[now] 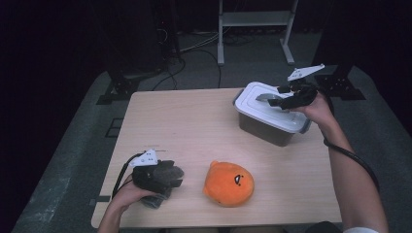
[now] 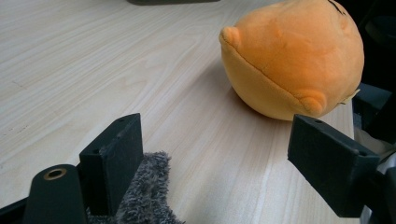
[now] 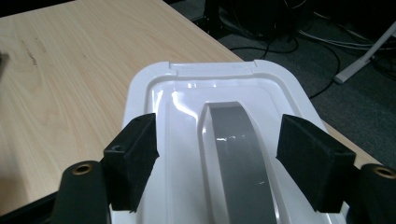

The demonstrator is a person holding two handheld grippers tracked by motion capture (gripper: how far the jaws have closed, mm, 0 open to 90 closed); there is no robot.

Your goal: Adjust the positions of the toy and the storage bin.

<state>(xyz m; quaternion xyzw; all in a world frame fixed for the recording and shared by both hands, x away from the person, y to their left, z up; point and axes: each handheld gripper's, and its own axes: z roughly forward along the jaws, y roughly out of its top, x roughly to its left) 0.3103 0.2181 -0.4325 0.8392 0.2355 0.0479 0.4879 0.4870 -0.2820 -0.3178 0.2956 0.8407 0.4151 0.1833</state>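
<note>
Box lid handle (image 3: 238,158) between right gripper (image 3: 233,163) jaws, open; left gripper (image 2: 229,172) jaws open.

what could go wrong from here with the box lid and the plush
The right gripper is open astride the lid's grey handle; if it closes off-centre, a jaw may slip off the glossy lid. The box sits near the table's right edge, so a sideways pull could push it off. The left gripper has a grey cloth by one jaw, which might snag when reaching for the plush.
</note>
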